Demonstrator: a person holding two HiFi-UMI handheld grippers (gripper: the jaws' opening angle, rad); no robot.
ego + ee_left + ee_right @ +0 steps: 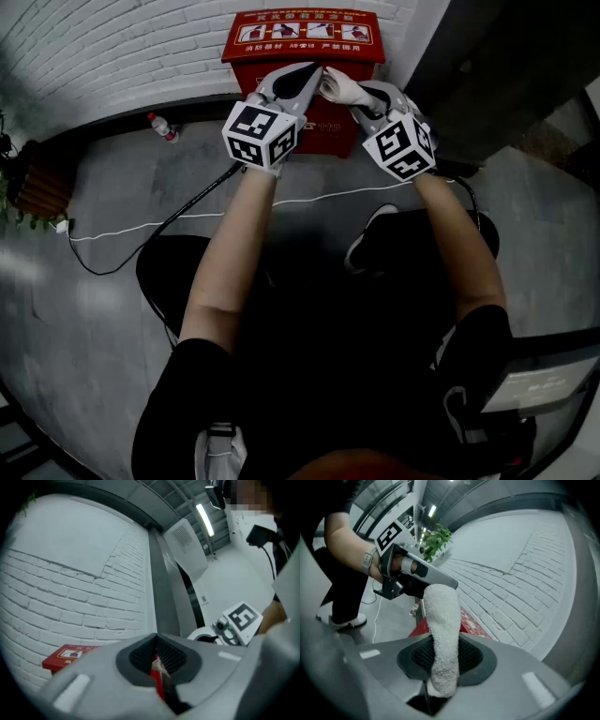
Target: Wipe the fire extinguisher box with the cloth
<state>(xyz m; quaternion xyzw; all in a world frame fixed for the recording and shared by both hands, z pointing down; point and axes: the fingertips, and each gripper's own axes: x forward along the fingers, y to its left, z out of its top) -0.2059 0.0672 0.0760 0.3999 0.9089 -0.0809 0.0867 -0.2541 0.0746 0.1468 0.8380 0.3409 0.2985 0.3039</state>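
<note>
Right claw (443, 662) clamps the white cloth (443, 616), left claw (316, 75) is closed on its other end, and the red fire extinguisher box (302, 42) stands just beyond both, against the far wall (122, 47).

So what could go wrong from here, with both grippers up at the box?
1. The cloth is a narrow roll in the right gripper, its far end at the left gripper; pulling apart may tug it free.
2. Bunched like this, it would likely touch little of the fire extinguisher box.
3. A white cable and a black cable lie by the person's shoe; shifting could snag them.
</note>
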